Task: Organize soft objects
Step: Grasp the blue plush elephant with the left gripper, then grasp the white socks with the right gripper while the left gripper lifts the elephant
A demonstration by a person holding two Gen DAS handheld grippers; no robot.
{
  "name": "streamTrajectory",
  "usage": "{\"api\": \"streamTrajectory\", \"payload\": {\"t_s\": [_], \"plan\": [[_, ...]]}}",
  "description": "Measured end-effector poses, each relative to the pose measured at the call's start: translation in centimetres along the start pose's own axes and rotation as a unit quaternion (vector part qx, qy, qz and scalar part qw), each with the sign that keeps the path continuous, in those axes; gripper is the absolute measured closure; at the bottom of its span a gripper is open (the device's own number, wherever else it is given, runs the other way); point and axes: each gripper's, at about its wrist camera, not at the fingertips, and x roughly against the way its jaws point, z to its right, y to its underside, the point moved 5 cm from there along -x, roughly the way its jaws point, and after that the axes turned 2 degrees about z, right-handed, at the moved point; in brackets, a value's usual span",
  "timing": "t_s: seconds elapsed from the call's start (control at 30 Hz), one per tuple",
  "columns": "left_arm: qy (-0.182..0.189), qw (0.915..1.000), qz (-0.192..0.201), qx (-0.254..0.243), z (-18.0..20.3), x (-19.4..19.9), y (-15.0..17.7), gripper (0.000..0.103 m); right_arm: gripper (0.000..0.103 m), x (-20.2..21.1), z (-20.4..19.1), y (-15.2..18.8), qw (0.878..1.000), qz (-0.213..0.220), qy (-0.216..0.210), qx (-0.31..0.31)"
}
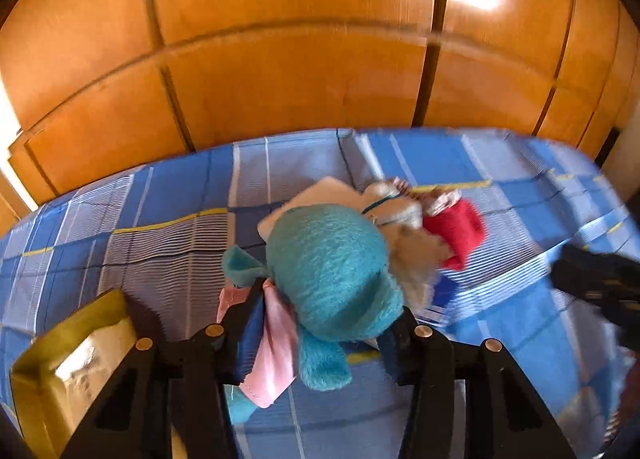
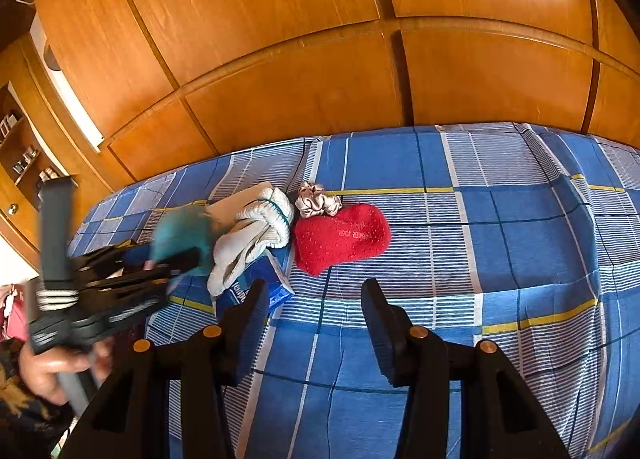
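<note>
Left gripper [image 1: 320, 307] clamped on teal plush [image 1: 332, 271], right gripper [image 2: 316, 311] gaping empty; thin grip, could slip short of gold box [image 1: 60, 371].

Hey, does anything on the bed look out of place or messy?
Nothing looks damaged. The white socks lie draped over a blue box, slightly untidy, while the left gripper grips a teal plush toy.

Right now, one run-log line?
left tongs: shut on teal plush | right tongs: open, nothing held | red sock, white gloves: on bed
</note>
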Motion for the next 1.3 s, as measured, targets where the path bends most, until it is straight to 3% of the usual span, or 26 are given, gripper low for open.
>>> {"api": "streamTrajectory", "payload": {"t_s": [0.17, 0.37, 0.63, 0.77, 0.97, 1.1, 1.13, 1.2, 1.3], "plan": [[0.029, 0.9977, 0.047, 0.04, -0.1, 6.2, 1.0, 0.053, 0.055, -0.4, -0.3, 0.4, 1.0, -0.008, 0.002, 0.006], [0.053, 0.9931, 0.073, 0.075, 0.0, 11.3, 3.9, 0.053, 0.055, -1.3, -0.8, 1.3, 1.0, -0.024, -0.002, 0.017], [0.057, 0.9875, 0.089, 0.117, -2.4, 15.8, 8.0, 0.052, 0.055, -3.2, -2.7, 2.0, 0.997, -0.061, -0.038, 0.009], [0.052, 0.9844, 0.099, 0.136, -4.0, 17.5, 9.4, 0.052, 0.055, -4.1, -5.1, -0.1, 0.998, -0.045, -0.048, 0.021], [0.037, 0.981, 0.109, 0.156, -6.2, 19.0, 11.2, 0.052, 0.054, -9.3, -7.8, -3.5, 0.997, -0.062, 0.005, 0.044], [0.033, 0.979, 0.103, 0.173, -7.4, 19.1, 12.2, 0.052, 0.054, -12.8, -8.0, -3.8, 0.994, -0.095, 0.031, 0.054], [0.032, 0.9787, 0.102, 0.175, -7.7, 19.0, 12.4, 0.052, 0.055, -13.6, -8.1, -3.7, 0.991, -0.106, 0.045, 0.063], [0.03, 0.9779, 0.101, 0.18, -8.0, 19.0, 12.6, 0.052, 0.079, -14.1, -8.2, -3.6, 0.99, -0.102, 0.061, 0.079], [0.026, 0.9774, 0.102, 0.183, -8.2, 19.1, 13.0, 0.051, 0.082, -12.8, -8.5, -3.7, 0.99, -0.079, 0.064, 0.095]]}}
